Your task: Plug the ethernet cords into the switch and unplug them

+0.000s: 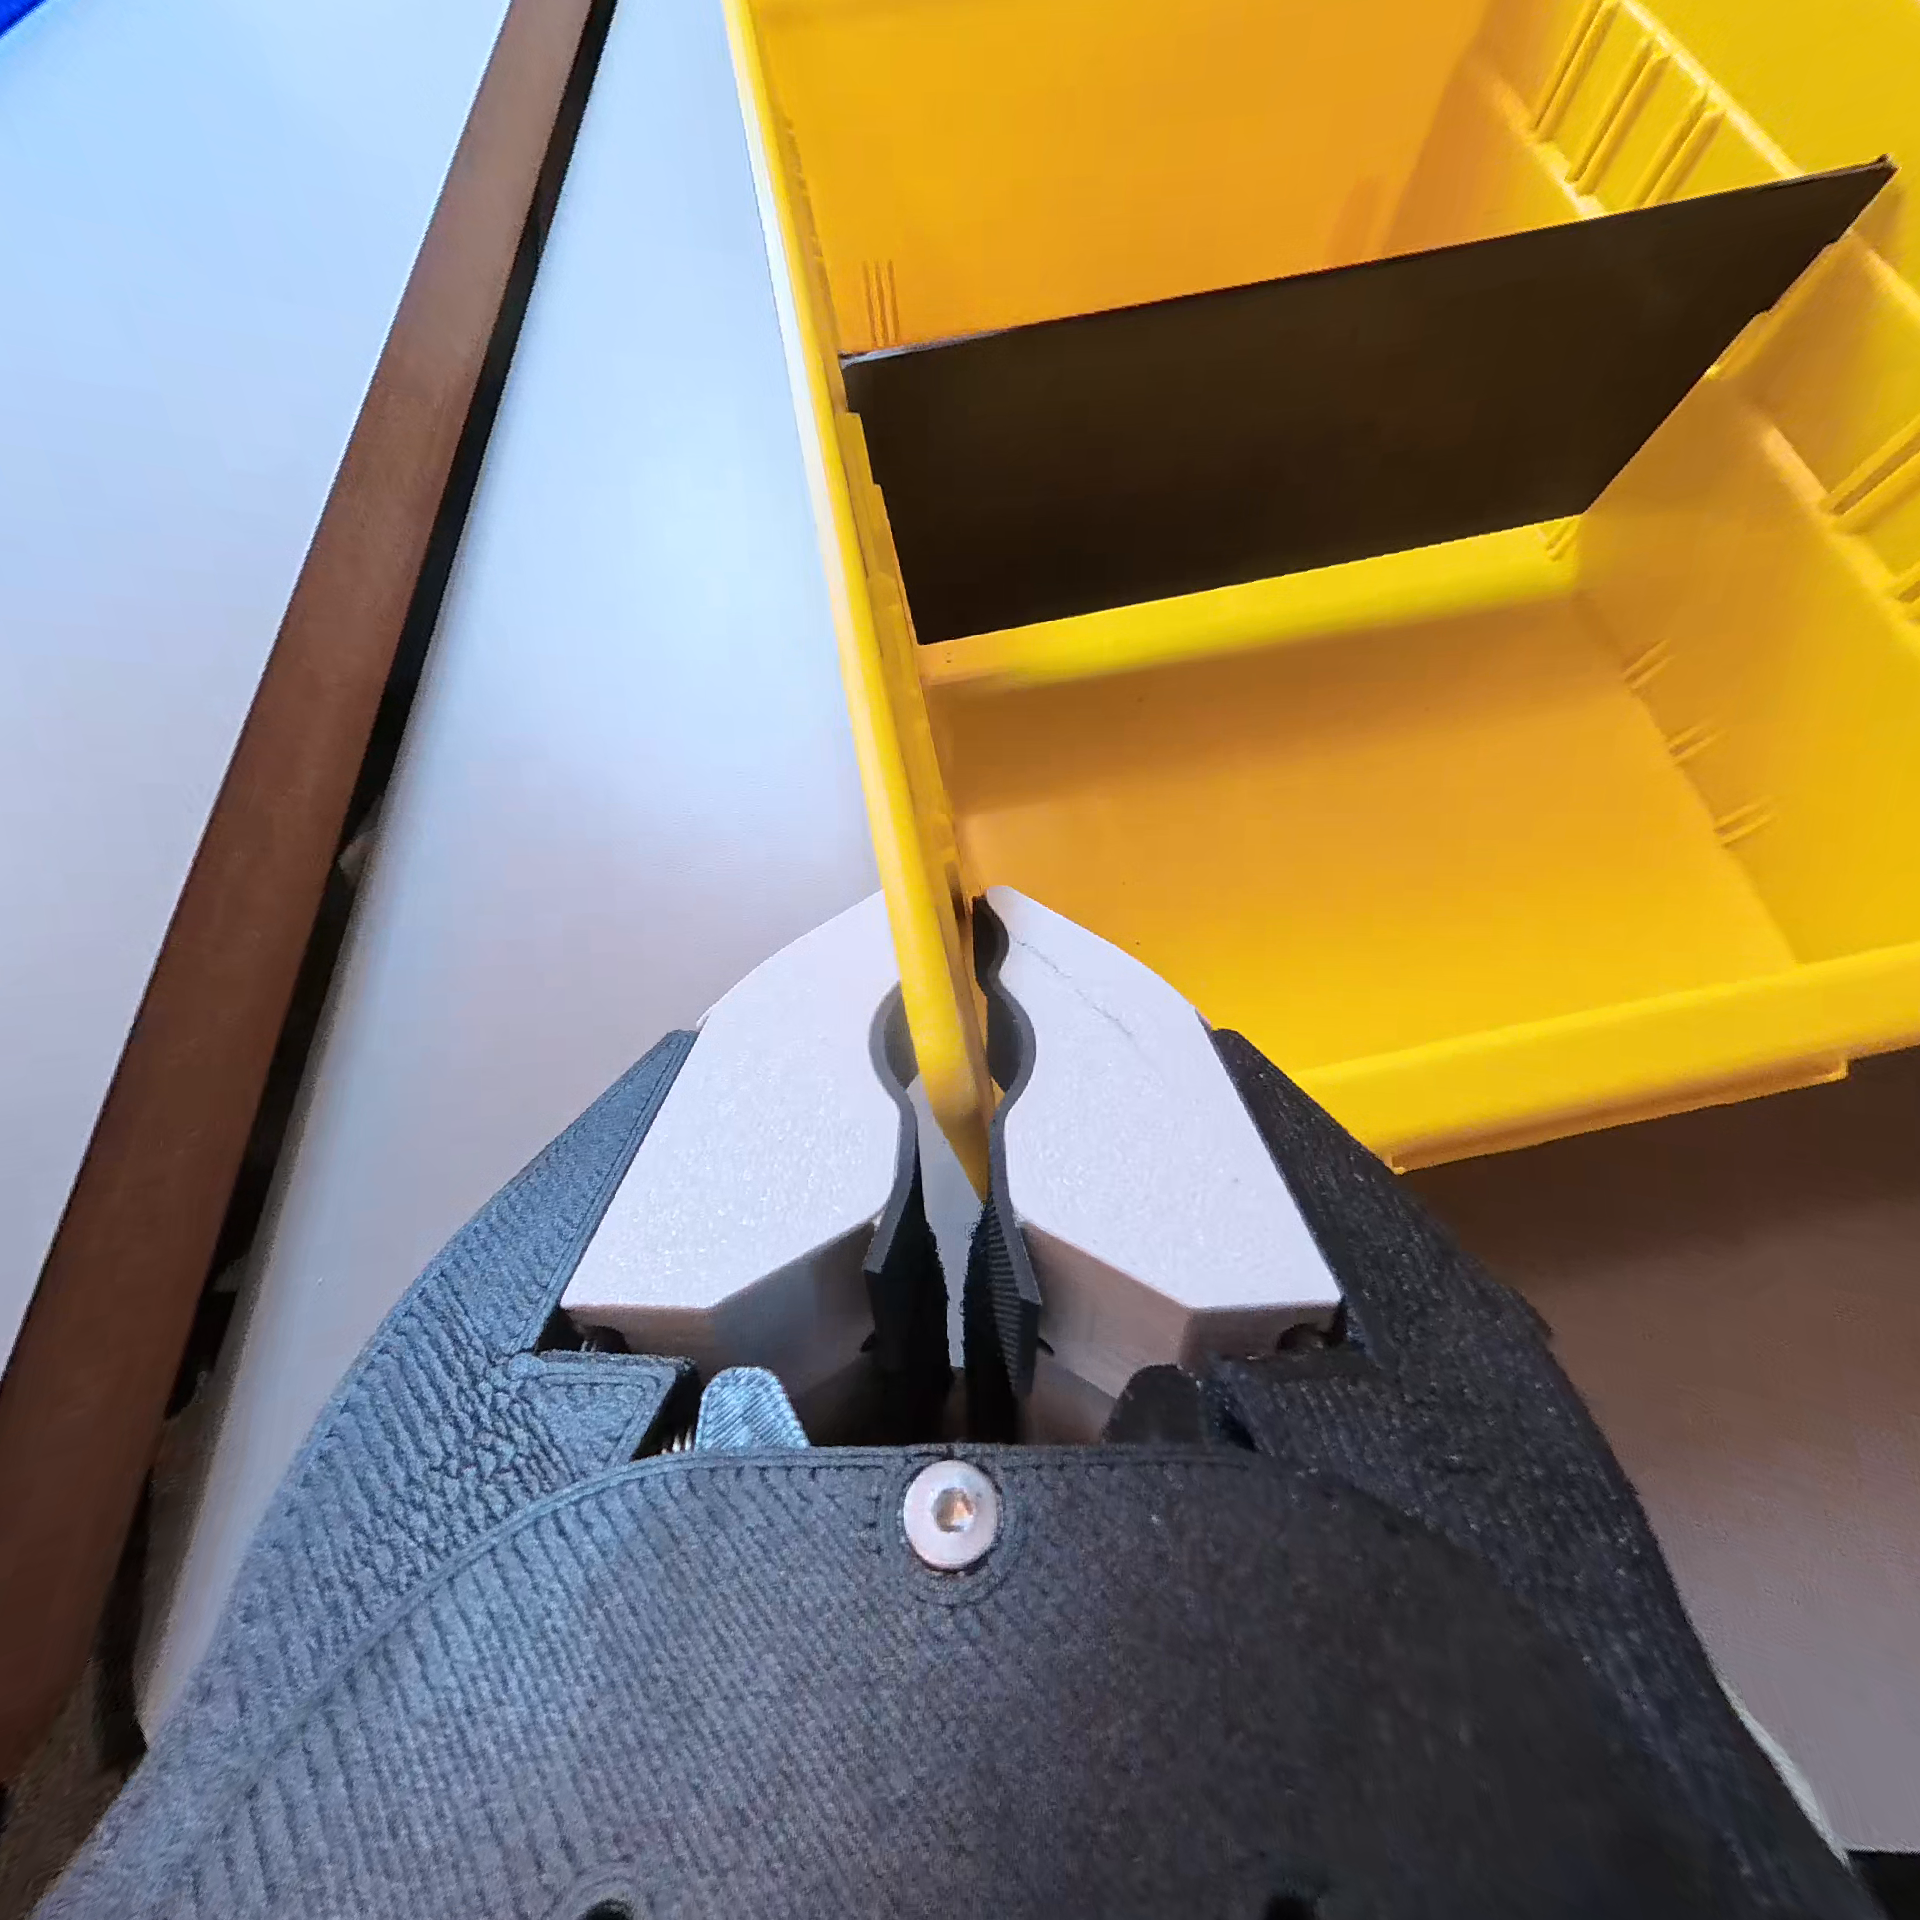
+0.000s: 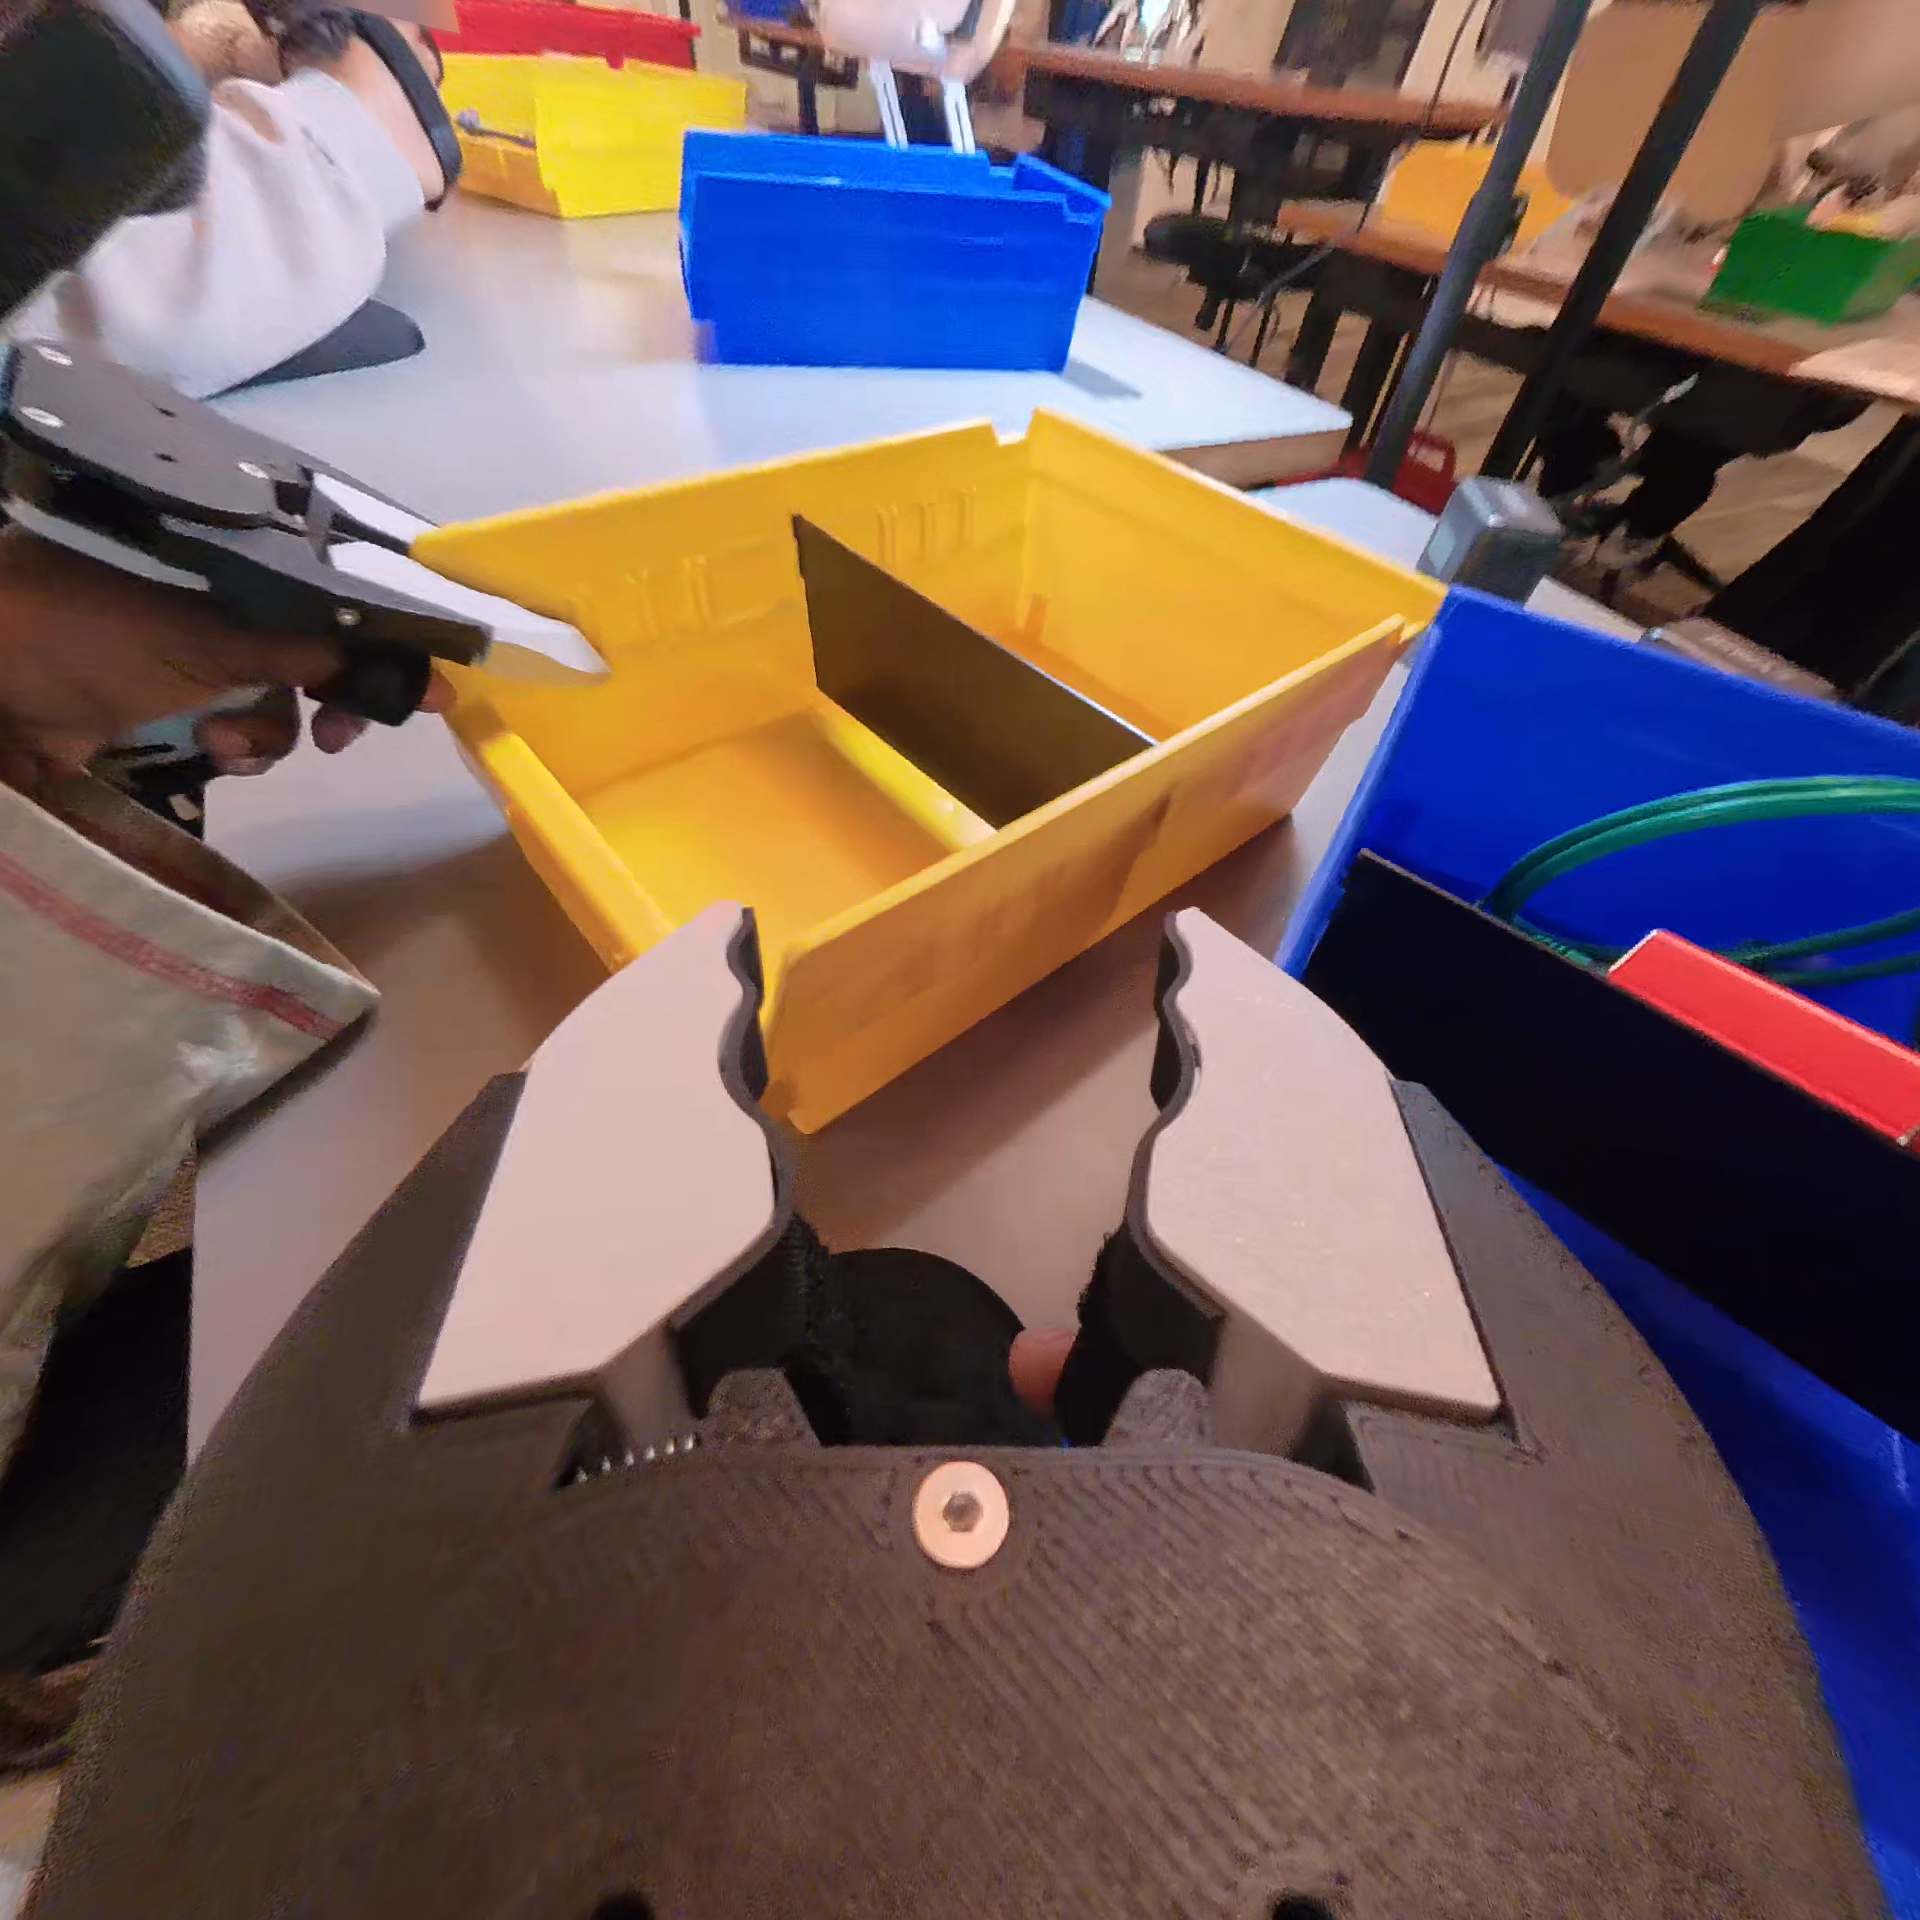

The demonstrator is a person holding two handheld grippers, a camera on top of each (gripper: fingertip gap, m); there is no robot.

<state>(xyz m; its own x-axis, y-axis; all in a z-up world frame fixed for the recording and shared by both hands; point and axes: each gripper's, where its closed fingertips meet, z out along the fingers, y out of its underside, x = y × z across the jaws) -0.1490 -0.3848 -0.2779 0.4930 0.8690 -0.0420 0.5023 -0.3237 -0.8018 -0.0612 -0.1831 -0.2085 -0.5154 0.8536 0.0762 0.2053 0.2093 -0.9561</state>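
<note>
The grey table (image 2: 582, 343) carried everything, and the yellow bin (image 2: 1039, 935) lay on it with its long axis running from the near left to the far right in the right wrist view. A black divider (image 2: 935, 675) stood upright across the bin's short width, splitting it into two compartments. To the right, touching or just beside the yellow bin, a blue bin (image 2: 1558, 727) held a coil of green ethernet cord (image 2: 1704, 810) behind a black panel, with a red box (image 2: 1787, 1029) in front of the coil; the frame cut off most of this bin. No switch could be made out in either view.

The left gripper (image 1: 951, 1029) reached in level from the bin's left end, its fingers closed on the yellow side wall near the corner. A hand (image 2: 177, 675) held its trigger; the wrist behind was hidden by a sleeve. The right gripper (image 2: 961, 997) hovered low before the bin's near long wall, fingers spread wide and empty.

Farther back stood another blue bin (image 2: 883, 270), blurred.
</note>
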